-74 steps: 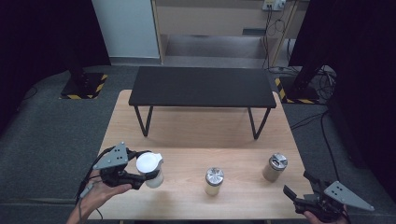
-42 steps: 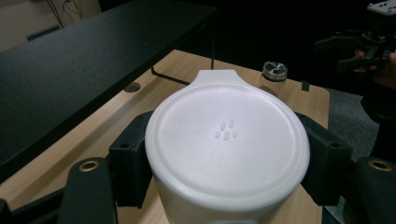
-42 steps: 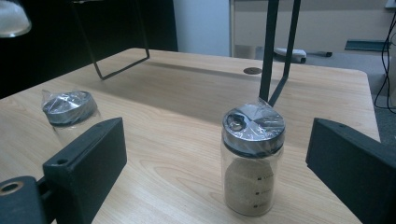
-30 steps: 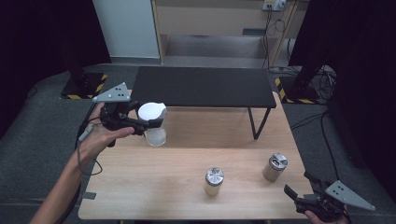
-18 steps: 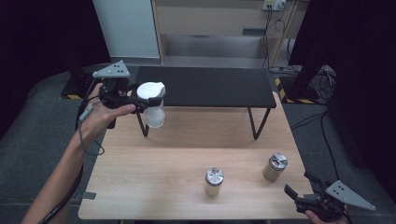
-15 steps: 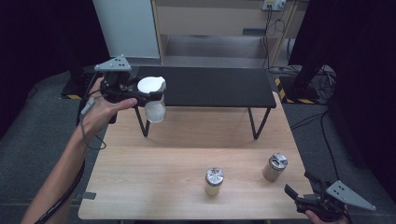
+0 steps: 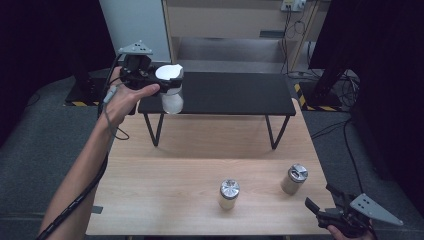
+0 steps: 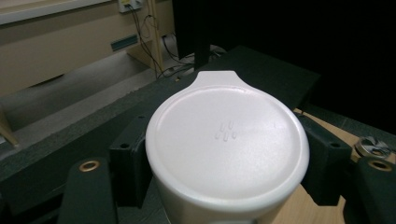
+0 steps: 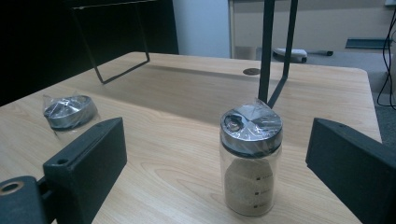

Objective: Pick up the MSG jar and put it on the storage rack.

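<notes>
White-lidded cup (image 7: 169,90) is clamped in the left gripper (image 7: 150,76), held in the air over the left end of the black bench (image 7: 220,93). Both jaws press the cup's sides just under the lid (image 8: 227,140). Right gripper (image 7: 334,210) sits at the wooden table's (image 7: 175,165) near right corner, jaws apart, nothing in them. Two steel-capped jars (image 7: 229,194) (image 7: 295,179) stand in front of the bench; one jar (image 9: 250,161) is just ahead of the right gripper.
</notes>
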Motion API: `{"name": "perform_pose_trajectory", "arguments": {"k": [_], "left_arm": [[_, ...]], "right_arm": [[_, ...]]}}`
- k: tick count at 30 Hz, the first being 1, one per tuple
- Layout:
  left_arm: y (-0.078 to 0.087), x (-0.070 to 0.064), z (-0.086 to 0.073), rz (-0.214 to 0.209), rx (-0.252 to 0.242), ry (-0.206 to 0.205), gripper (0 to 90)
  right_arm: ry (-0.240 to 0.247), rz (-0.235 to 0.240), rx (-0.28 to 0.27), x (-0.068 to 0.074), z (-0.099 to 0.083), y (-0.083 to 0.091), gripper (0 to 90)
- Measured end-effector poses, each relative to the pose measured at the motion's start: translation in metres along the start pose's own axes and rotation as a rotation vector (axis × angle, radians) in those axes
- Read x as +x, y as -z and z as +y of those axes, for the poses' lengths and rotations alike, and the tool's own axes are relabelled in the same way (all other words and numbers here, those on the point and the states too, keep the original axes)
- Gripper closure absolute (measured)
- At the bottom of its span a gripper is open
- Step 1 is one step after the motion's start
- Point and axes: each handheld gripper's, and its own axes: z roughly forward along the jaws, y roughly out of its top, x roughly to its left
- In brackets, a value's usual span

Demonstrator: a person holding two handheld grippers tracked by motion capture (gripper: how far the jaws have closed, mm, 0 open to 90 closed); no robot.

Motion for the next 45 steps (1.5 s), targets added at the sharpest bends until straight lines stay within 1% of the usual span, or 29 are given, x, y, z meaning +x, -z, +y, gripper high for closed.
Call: {"name": "perform_pose_trajectory", "arguments": {"k": [2,3,4,5,6,10,11,12,13,14,18,19,23,26,28,29,30,34,37,40,43,45], "left_arm": [[-0.006,0.000,0.002,0.027,0.001,0.008,29.6],[-0.007,0.000,0.002,0.034,0.000,0.012,29.6],[-0.010,0.001,0.002,0.044,-0.004,0.024,29.6],[-0.010,0.001,0.002,0.044,-0.004,0.024,29.6],[-0.013,0.003,0.004,0.057,-0.003,0.033,29.6],[-0.018,0.007,0.004,0.084,-0.008,0.054,29.6],[-0.020,0.008,0.004,0.093,-0.011,0.064,29.6],[-0.021,0.008,0.004,0.101,-0.008,0.063,29.6],[-0.023,0.008,0.004,0.115,-0.012,0.075,29.6],[-0.023,0.008,0.004,0.115,-0.012,0.075,29.6],[-0.030,0.009,0.005,0.158,-0.009,0.101,29.6],[-0.032,0.008,0.005,0.173,-0.009,0.101,29.6],[-0.038,0.008,0.003,0.203,-0.014,0.119,29.6],[-0.042,0.008,0.002,0.225,-0.014,0.118,29.6],[-0.044,0.007,0.001,0.240,-0.018,0.129,29.6],[-0.045,0.008,0.001,0.244,-0.016,0.130,29.6],[-0.046,0.008,-0.001,0.248,-0.025,0.139,29.6],[-0.047,0.011,-0.002,0.248,-0.021,0.140,29.6],[-0.048,0.014,-0.003,0.243,-0.017,0.159,29.6],[-0.049,0.015,-0.005,0.249,-0.010,0.157,29.6],[-0.050,0.017,-0.009,0.245,-0.012,0.166,29.6],[-0.052,0.018,-0.010,0.243,-0.006,0.163,29.6]], "right_arm": [[-0.003,0.000,0.000,0.000,0.000,0.000,5.4],[-0.004,0.000,0.000,0.000,0.000,0.000,5.4],[-0.005,0.001,0.000,0.000,0.000,0.000,5.4],[-0.005,0.001,0.000,0.000,0.000,0.000,5.4],[-0.008,0.001,0.001,-0.001,0.000,0.000,5.4],[-0.010,0.002,0.001,-0.001,0.000,0.000,5.4],[-0.010,0.002,0.000,-0.001,0.000,0.000,5.4],[-0.010,0.003,0.000,-0.001,0.000,0.000,5.4],[-0.009,0.003,-0.001,-0.001,0.000,0.000,5.4],[-0.011,0.003,-0.001,-0.001,0.000,0.000,5.4],[-0.011,0.003,-0.001,-0.001,0.000,0.000,5.4],[-0.011,0.002,-0.001,-0.001,0.000,0.000,5.4],[-0.010,0.003,-0.003,-0.001,-0.001,0.001,5.4],[-0.010,0.004,-0.003,-0.002,-0.001,0.001,5.4],[-0.012,0.005,-0.003,-0.002,-0.001,0.001,5.4],[-0.013,0.004,-0.003,-0.002,-0.001,0.001,5.4],[-0.012,0.004,-0.003,-0.002,-0.001,0.001,5.4],[-0.016,0.004,-0.002,-0.002,-0.001,0.001,5.4],[-0.017,0.005,-0.002,-0.002,-0.001,0.001,5.4],[-0.018,0.005,-0.002,-0.002,-0.001,0.001,5.4],[-0.022,0.006,-0.002,-0.003,-0.001,0.001,5.4],[-0.023,0.005,-0.004,-0.003,-0.001,0.001,5.4]]}}
